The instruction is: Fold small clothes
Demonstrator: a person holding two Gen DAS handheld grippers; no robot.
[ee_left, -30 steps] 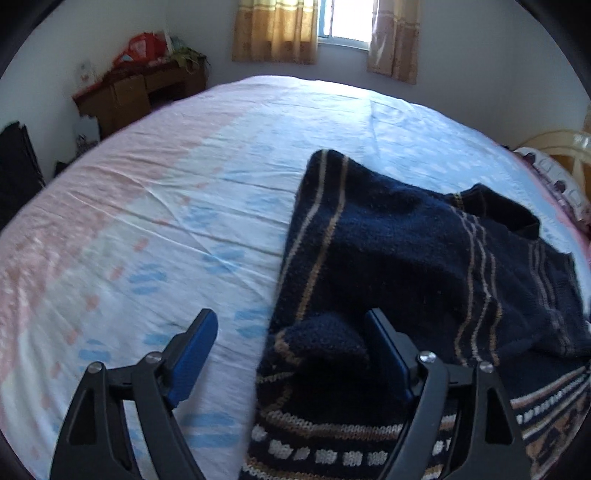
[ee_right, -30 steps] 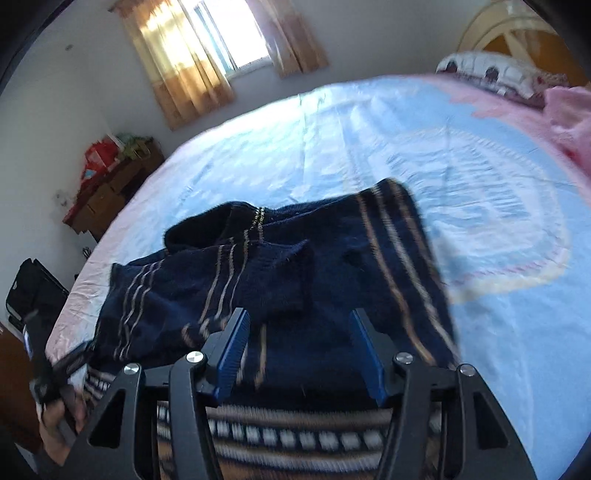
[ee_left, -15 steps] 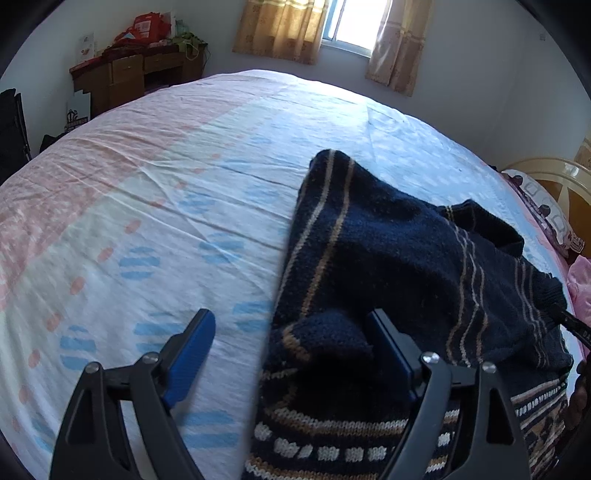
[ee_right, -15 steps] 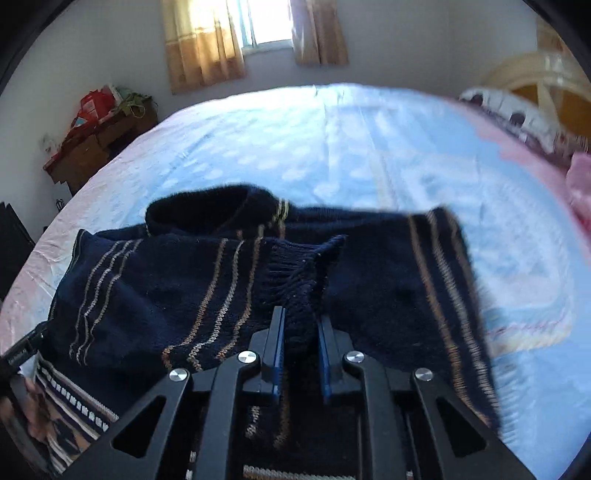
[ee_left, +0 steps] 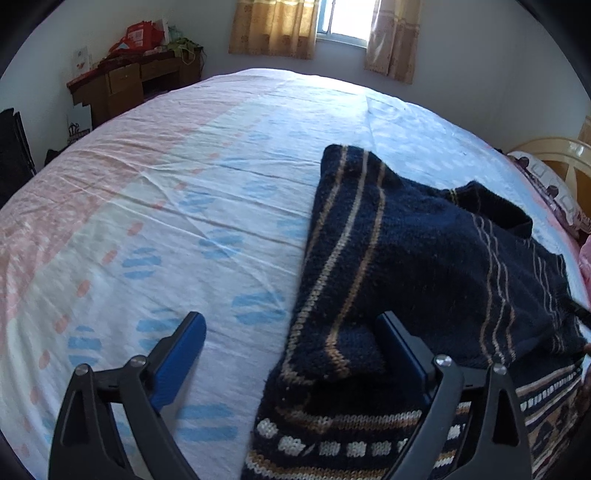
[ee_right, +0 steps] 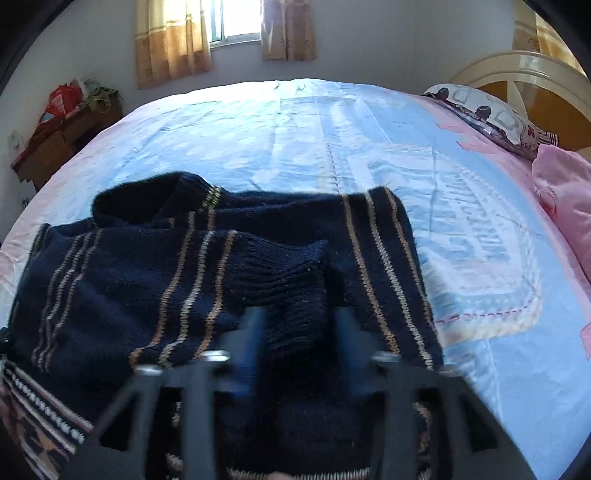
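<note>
Fingers (ee_left: 188,350) of the left gripper (ee_left: 291,354) are spreading wide over the navy knitted sweater with tan stripes (ee_left: 406,266), lying on the pale patterned bedsheet (ee_left: 184,206). Right gripper (ee_right: 297,343) jaws are parting too, ribbed sleeve cuff (ee_right: 291,284) between them, unpinched.

My left wrist camera looks steeply down, close over the pale patterned bedsheet (ee_left: 207,206) toward the curtained window (ee_left: 340,18). My right, somewhat blurred, faces the same window from seemingly nearer. Both share the navy striped knitted sweater (ee_right: 155,280).
</note>
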